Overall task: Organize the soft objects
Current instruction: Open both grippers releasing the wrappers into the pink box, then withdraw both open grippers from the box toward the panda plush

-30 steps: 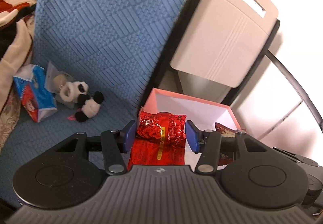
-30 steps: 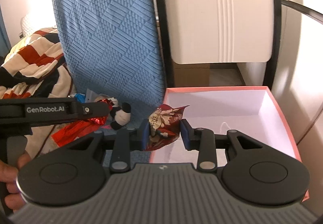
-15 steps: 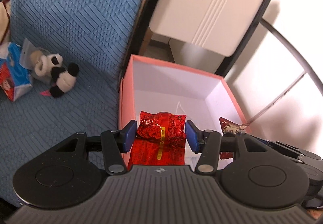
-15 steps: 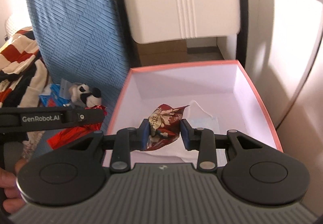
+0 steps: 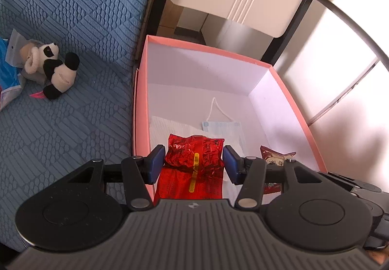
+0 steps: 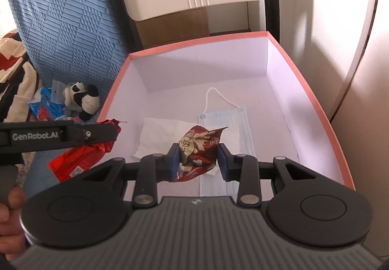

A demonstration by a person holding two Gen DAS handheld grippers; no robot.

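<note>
Packets are both held over the pink box. At 9 o'clock the left gripper pinches a red packet across its width; at 3 o'clock the right gripper clamps a maroon packet. Both look light, crinkly and slippery, best gripped mid-body. A mask lies below.

Bright daylight, overexposed right side, fisheye-warped edges

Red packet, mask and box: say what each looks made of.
Red packet: glossy metallised foil or plastic film, judging by sharp crinkles and glints. Mask: light blue pleated non-woven fabric, matte, with a white cord ear loop. Box: likely cardboard, with thin stiff walls, matte white inside and a pink rim.
</note>
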